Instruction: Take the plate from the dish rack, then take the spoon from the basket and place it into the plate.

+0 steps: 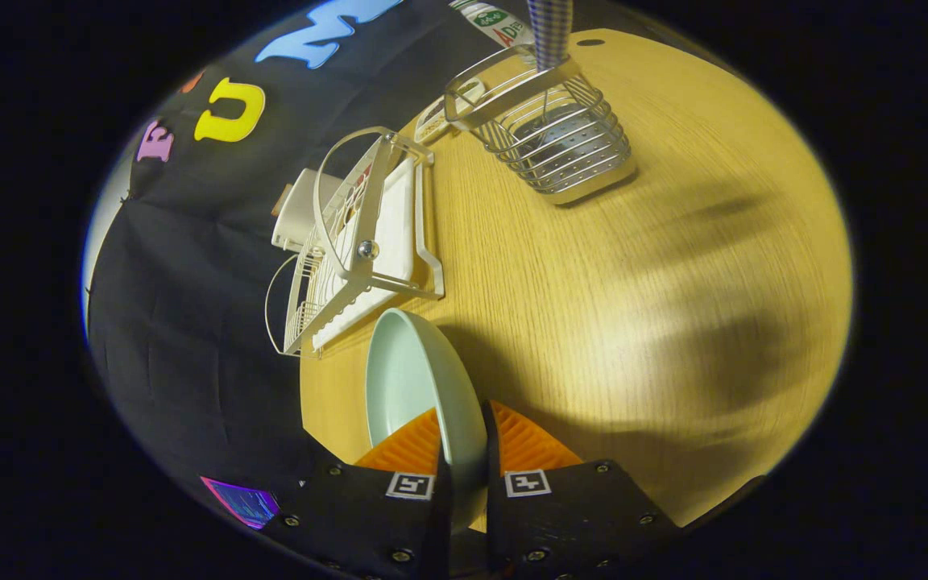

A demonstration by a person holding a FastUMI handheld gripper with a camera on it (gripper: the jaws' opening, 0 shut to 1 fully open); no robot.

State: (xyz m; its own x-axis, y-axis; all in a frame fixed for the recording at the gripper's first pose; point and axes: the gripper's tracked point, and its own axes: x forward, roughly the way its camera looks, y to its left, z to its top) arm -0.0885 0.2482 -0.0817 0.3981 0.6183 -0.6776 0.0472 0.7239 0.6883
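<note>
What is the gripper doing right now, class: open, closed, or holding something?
Gripper: closed on the rim of the pale green plate, one orange finger on each side, plate held on edge above the table.

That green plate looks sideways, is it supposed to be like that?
It is on edge, yes: the plate is clamped by its rim in the gripper, out of the dish rack and above the table. That fits carrying it. Nothing looks spilled or broken.
</note>
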